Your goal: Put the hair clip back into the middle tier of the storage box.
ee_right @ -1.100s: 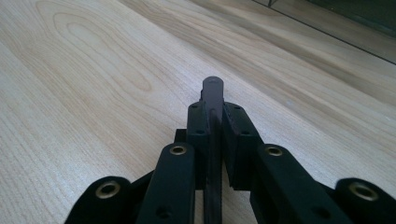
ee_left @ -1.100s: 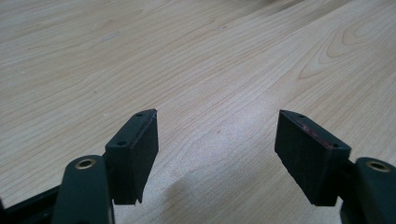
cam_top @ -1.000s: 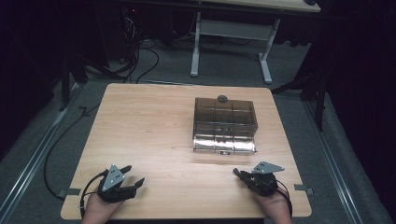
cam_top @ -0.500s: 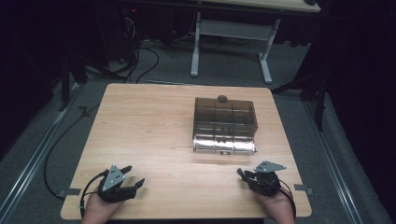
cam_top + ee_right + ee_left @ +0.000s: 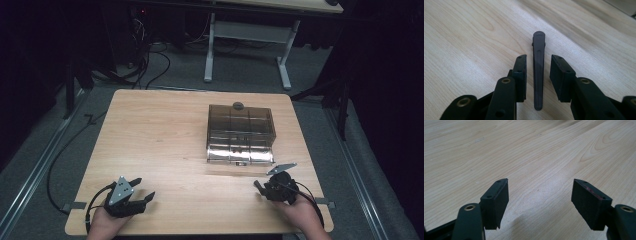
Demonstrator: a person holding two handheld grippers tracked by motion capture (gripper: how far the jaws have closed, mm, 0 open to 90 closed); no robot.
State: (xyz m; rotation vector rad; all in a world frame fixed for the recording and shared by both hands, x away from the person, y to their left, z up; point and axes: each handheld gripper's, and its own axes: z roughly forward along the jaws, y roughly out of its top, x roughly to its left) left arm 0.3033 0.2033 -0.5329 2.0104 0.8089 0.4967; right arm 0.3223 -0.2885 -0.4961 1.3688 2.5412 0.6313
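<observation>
While the left claw (image 5: 142, 196) rests low at the near left corner of the wooden surface (image 5: 160, 135), its two jaws stand wide apart with bare wood grain between them, as the left gripper view (image 5: 539, 195) makes plain. A hand (image 5: 102, 225) holds it from the near edge, and a dark cable loops back from it toward that edge.

At the near right of the surface, the right claw (image 5: 259, 186) sits in the person's other hand (image 5: 300, 212), pointing toward the left. In the right gripper view (image 5: 537, 75) its jaws stand a little apart, one on each side of a slim dark clip (image 5: 538, 72) that lies flat on the wood. The clip runs lengthwise between the jaws, its rounded end reaching out beyond their tips and its narrow end back toward the claw's body. A thin gap shows on each side of the clip, so the jaws bracket it but are not pressed on it.

A smoky, see-through plastic box (image 5: 241, 132) with inner compartments stands right of the middle of the surface, just beyond the right claw and well apart from the left one. A small dark round object (image 5: 238, 105) sits at the box's far edge. Beyond the surface, on the grey floor, stand the white legs of another table (image 5: 247, 42) and a tangle of cables (image 5: 150, 57).
</observation>
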